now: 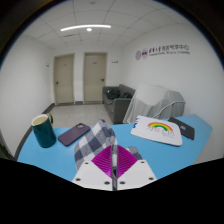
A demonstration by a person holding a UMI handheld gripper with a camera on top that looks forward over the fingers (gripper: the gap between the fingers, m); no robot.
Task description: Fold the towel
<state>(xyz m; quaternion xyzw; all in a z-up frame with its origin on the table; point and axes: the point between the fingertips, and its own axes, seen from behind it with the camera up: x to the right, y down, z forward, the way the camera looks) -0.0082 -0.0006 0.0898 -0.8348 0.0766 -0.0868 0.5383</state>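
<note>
A grey-and-white checked towel (92,141) lies on the blue table (50,158), bunched up just ahead of my fingers and spreading to both sides of them. My gripper (114,160) is shut, its magenta pads (100,160) pressed together with a thin fold of the towel pinched between them at the tips. The part of the towel under the fingers is hidden.
A dark green mug (43,130) stands at the table's left. A purple phone (73,134) lies behind the towel. A white sheet with a rainbow drawing (158,129) and a dark flat object (183,128) lie at the right. A grey sofa (119,101) stands beyond.
</note>
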